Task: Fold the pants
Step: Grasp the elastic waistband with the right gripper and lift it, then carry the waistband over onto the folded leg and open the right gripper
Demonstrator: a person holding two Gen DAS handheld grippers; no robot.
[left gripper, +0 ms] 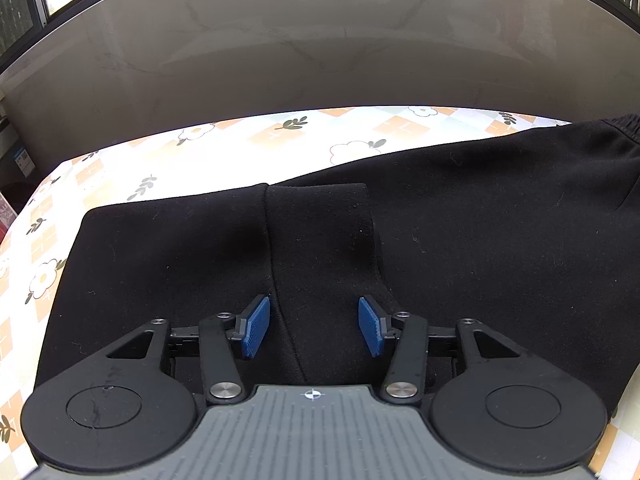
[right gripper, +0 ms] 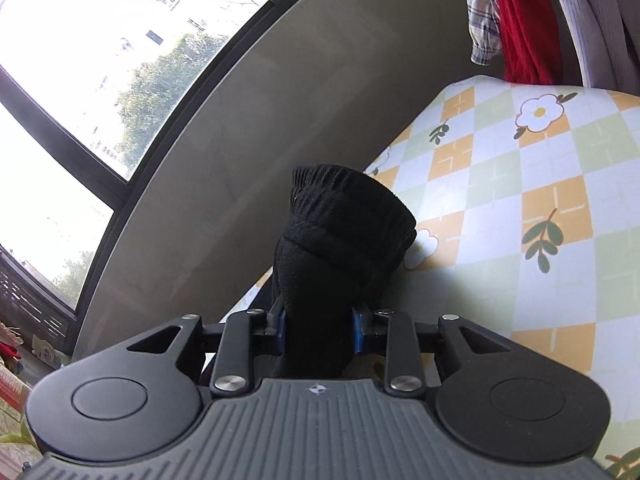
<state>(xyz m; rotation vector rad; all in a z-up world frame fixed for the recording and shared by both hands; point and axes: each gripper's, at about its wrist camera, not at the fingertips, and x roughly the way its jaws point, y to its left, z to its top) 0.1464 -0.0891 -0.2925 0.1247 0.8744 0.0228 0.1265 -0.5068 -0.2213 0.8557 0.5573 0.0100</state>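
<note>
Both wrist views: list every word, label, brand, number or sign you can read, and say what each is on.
No text can be read in either view.
Left wrist view: a small box at the left edge bears a blue label, too small and blurred to read.
Both gripper bodies carry a small round crosshair mark, a sign with no letters.
The black pants and flowered tablecloth show no writing.

The left gripper [left gripper: 314,326] points steeply down, jaws apart; the right gripper [right gripper: 320,330] tilts gently down, clamped on cloth
</note>
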